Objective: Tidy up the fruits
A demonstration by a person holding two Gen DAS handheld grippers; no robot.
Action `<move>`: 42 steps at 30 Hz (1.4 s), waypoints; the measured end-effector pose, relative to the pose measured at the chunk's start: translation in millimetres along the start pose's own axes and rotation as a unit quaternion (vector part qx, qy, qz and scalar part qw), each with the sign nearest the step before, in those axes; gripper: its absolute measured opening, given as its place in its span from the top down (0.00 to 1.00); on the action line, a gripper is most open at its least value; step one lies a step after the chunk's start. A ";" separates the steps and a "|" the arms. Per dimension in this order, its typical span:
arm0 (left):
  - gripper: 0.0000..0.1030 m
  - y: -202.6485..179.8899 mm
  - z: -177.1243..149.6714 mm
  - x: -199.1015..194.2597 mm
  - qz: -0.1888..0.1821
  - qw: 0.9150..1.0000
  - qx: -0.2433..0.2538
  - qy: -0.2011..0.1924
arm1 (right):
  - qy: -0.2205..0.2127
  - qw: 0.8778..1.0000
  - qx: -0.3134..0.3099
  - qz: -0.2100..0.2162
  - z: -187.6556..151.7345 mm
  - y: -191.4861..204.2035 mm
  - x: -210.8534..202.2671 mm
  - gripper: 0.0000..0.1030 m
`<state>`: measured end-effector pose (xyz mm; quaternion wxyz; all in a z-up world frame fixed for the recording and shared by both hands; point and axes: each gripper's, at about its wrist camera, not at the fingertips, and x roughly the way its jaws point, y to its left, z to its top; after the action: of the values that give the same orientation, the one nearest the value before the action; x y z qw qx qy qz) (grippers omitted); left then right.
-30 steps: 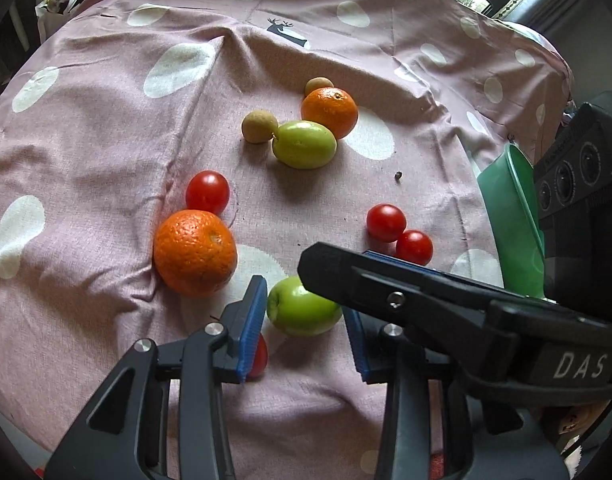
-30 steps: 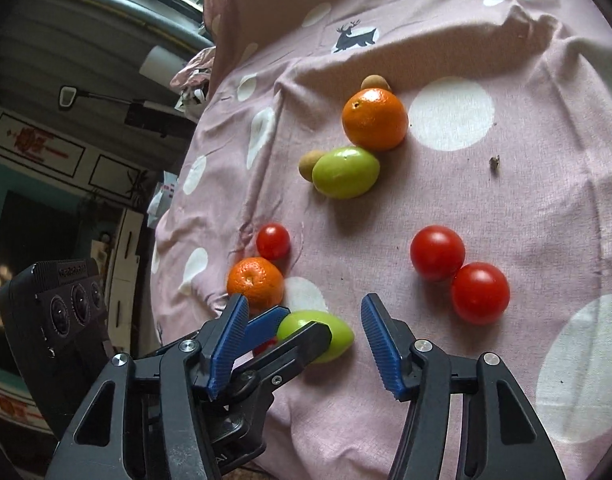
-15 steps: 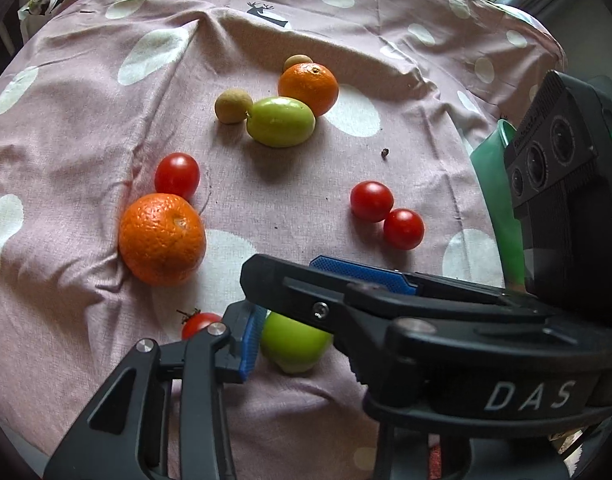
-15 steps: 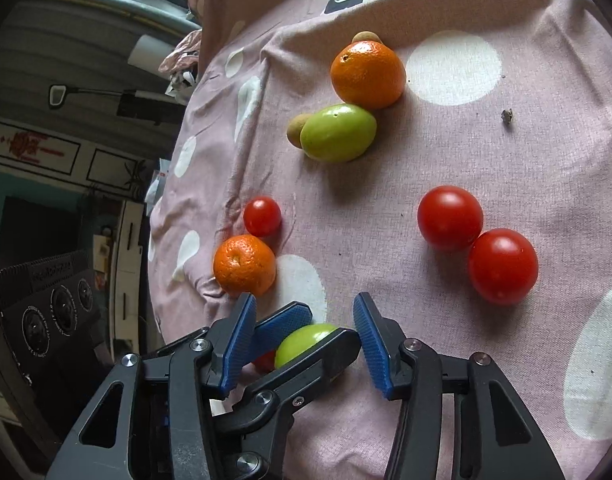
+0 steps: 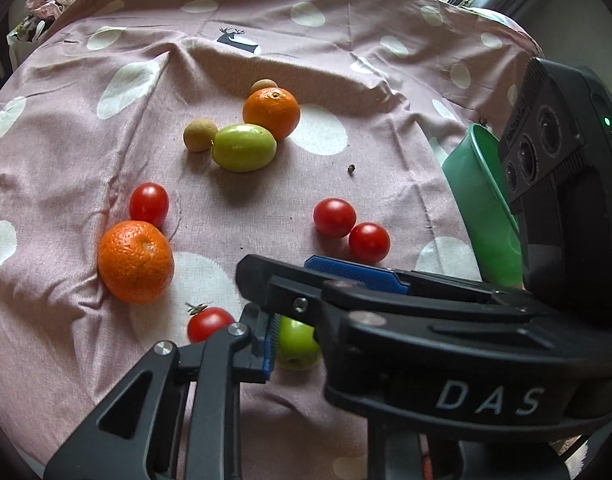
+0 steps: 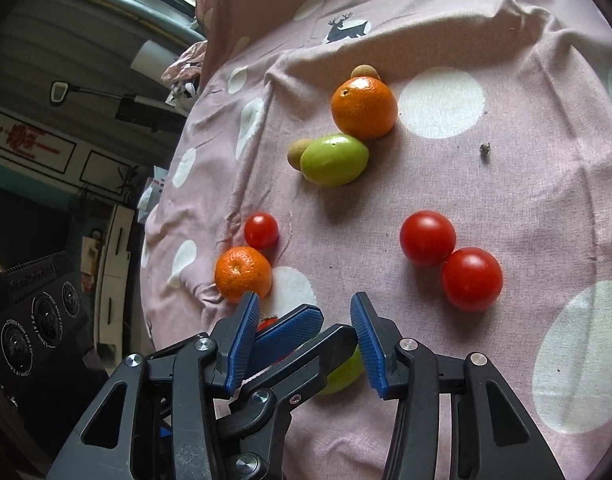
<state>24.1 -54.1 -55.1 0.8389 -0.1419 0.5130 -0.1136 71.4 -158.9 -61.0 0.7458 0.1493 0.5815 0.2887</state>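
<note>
- we have the left gripper [image 5: 294, 340] pinched on the small green fruit [image 5: 296, 344] at the near edge of the pink spotted cloth [image 5: 86, 168]; its blue pad presses the fruit's left flank, and the other finger is hidden behind the right tool.
- our right gripper [image 6: 306, 340] is crossed over the left one, and its jaws are closing; between them in its own view we see the left tool's fingers and a sliver of the green fruit, but its pads [image 6: 368, 344] do not seem to press on the fruit.
- we judge this fruit light, firm and smooth-skinned, so it could slip out of ribbed pads if squeezed off-centre; a hold across its widest middle looks safest.
- a stemmed cherry tomato [image 5: 208, 322] sits just beside the held fruit; thin-skinned and soft, it would bruise or roll if nudged.
- the near orange [image 5: 136, 262] has a dimpled, matte rind that should give good friction, though it is wide for these jaws and probably the heaviest kind here.
- a red tomato [image 5: 149, 205] touches that orange on its far side, and a pair of tomatoes [image 5: 351, 230], glossy and round, touch each other to the right.
- further back, a larger green fruit [image 5: 244, 147] lies against a second orange [image 5: 271, 112], with a small tan fruit [image 5: 200, 135] on its left.
- a green plastic bowl [image 5: 480, 208], hard and smooth, stands at the cloth's right edge; we take it as the likely place for the fruits.
</note>
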 end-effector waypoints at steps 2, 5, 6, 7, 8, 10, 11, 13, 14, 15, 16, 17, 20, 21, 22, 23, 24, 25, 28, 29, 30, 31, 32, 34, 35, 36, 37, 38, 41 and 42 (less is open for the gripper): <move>0.79 3.8 0.7 -5.1 0.001 1.000 -0.002 -0.006 | -0.011 1.000 -0.001 -0.011 0.7 -1.1 -3.6 0.51; 0.69 10.3 1.2 -7.9 -0.003 1.000 -0.010 0.009 | -0.009 1.000 0.006 0.000 1.7 -4.1 -6.0 0.51; 0.67 11.1 0.2 -8.3 -0.004 1.000 -0.011 0.017 | -0.007 1.000 0.009 0.004 1.0 -4.9 -6.5 0.51; 0.66 11.4 -1.0 -9.5 -0.007 1.000 -0.012 0.022 | -0.006 1.000 0.011 0.005 0.5 -5.5 -6.9 0.51; 0.65 11.3 -1.6 -10.4 -0.008 1.000 -0.012 0.026 | -0.005 1.000 0.011 0.006 -0.1 -5.5 -7.4 0.51; 0.64 9.9 -3.3 -10.7 -0.006 0.999 -0.008 0.031 | -0.005 1.000 0.010 0.008 -1.1 -5.3 -9.4 0.51; 0.64 9.5 -3.7 -9.5 -0.008 0.999 -0.006 0.034 | -0.006 1.000 0.011 0.009 -1.5 -5.2 -10.4 0.51; 0.64 9.6 -4.6 -6.7 0.005 0.999 -0.006 0.037 | -0.004 1.000 0.013 0.016 -2.4 -5.7 -10.3 0.51; 0.64 10.4 -4.9 -4.6 0.012 0.999 -0.008 0.041 | 0.001 1.000 0.012 0.018 -2.7 -5.6 -8.8 0.51; 0.64 11.8 -5.2 -2.4 0.015 0.999 -0.010 0.047 | 0.005 1.000 0.011 0.020 -2.9 -5.1 -6.9 0.51; 0.64 13.3 -5.6 -0.2 0.013 0.998 -0.012 0.054 | 0.009 1.000 0.010 0.022 -3.3 -4.8 -5.0 0.51; 0.64 14.1 -5.9 1.3 0.009 0.998 -0.013 0.058 | 0.013 1.000 0.010 0.023 -3.7 -4.4 -3.0 0.51; 0.64 15.8 -6.9 4.4 0.001 0.998 -0.015 0.068 | 0.025 0.999 0.009 0.029 -4.3 -2.9 3.0 0.51; 0.65 15.4 -7.2 5.4 0.000 0.998 -0.015 0.069 | 0.028 0.999 0.009 0.030 -4.6 -2.4 4.7 0.51; 0.65 14.7 -7.5 5.9 0.002 0.998 -0.014 0.068 | 0.031 0.999 0.009 0.030 -5.0 -2.3 6.4 0.51; 0.66 13.6 -7.8 6.0 0.004 0.998 -0.010 0.066 | 0.034 0.999 0.009 0.029 -5.4 -2.3 8.0 0.51; 0.65 12.7 -8.3 5.4 0.006 0.998 -0.008 0.061 | 0.036 0.999 0.009 0.030 -5.7 -2.3 9.4 0.51; 0.65 12.1 -8.5 5.2 0.008 0.998 -0.007 0.057 | 0.039 0.999 0.010 0.031 -5.9 -2.5 11.1 0.52; 0.65 12.0 -8.2 4.7 0.015 0.999 -0.008 0.051 | 0.041 0.999 0.009 0.027 -6.5 -2.4 14.4 0.58; 0.65 11.4 -7.7 4.5 0.017 0.999 -0.008 0.048 | 0.039 0.999 0.010 0.026 -6.6 -2.7 14.0 0.59; 0.65 10.6 -7.4 3.5 0.018 0.999 -0.007 0.044 | 0.036 0.999 0.010 0.025 -6.4 -2.2 13.1 0.59; 0.65 9.7 -7.4 1.2 0.019 0.999 -0.006 0.037 | 0.032 0.999 0.008 0.025 -6.4 -1.5 11.2 0.60; 0.65 8.2 -7.4 -1.4 0.020 0.999 -0.003 0.030 | 0.025 0.999 0.005 0.025 -6.3 -0.4 8.5 0.60; 0.65 5.0 -6.6 -6.4 0.020 1.000 0.003 0.015 | 0.012 1.000 -0.004 0.023 -6.0 2.8 2.2 0.60; 0.65 3.3 -6.3 -9.2 0.022 1.000 0.005 0.008 | 0.006 1.000 -0.009 0.024 -5.9 4.5 -0.9 0.60; 0.65 1.5 -5.8 -11.3 0.024 1.000 0.007 0.001 | 0.001 1.000 -0.015 0.025 -5.5 6.0 -3.5 0.60; 0.65 -0.3 -5.2 -13.1 0.026 1.000 0.008 -0.004 | -0.003 1.000 -0.018 0.025 -5.0 7.1 -5.8 0.61; 0.65 -2.4 -4.6 -14.9 0.029 0.999 0.010 -0.009 | -0.007 0.999 -0.020 0.025 -4.5 8.2 -7.9 0.61; 0.65 -10.6 -2.2 -20.7 0.038 0.999 0.015 -0.023 | -0.020 0.999 -0.028 0.026 -2.7 10.6 -15.3 0.62; 0.65 -14.6 -1.0 -23.6 0.041 0.999 0.019 -0.030 | -0.027 0.999 -0.031 0.028 -2.1 11.2 -19.6 0.62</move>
<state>12.0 -59.9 -30.8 0.8607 -0.1080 0.4903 -0.0844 63.5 -162.1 -40.0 0.7572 0.1501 0.5473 0.3233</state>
